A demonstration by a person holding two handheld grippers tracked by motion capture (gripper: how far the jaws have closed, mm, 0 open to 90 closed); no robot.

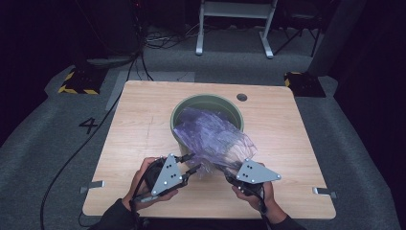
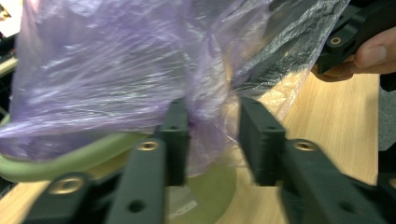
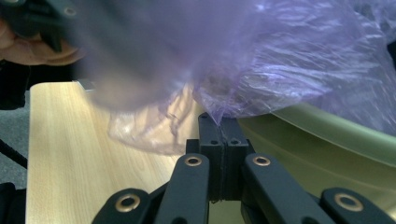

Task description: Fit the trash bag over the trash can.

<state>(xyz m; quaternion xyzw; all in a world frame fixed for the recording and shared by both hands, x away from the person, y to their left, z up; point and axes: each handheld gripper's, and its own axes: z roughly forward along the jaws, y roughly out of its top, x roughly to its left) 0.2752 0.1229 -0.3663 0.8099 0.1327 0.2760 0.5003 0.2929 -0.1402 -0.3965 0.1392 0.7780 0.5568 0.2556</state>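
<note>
Gripper work first: we are fitting the purple bag [image 1: 213, 136] over the green bin [image 1: 207, 102] on the bench [image 1: 143, 124]. Our right gripper [image 3: 223, 133] is pinching the bag's edge; our left gripper [image 2: 212, 135] is standing spread around film. Next, we judge, the left must close and pull the mouth wide.

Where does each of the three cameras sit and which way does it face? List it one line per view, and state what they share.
High view: fixed above the person's side of the table, looking forward and down; both hands, left gripper and right gripper show.
Left gripper view: rides the left gripper, looking along its parted jaws at the purple bag and green bin.
Right gripper view: rides the right gripper, jaws pinched on the bag's edge, facing the bin's rim.
Shared: all three show bag, bin and table.
</note>
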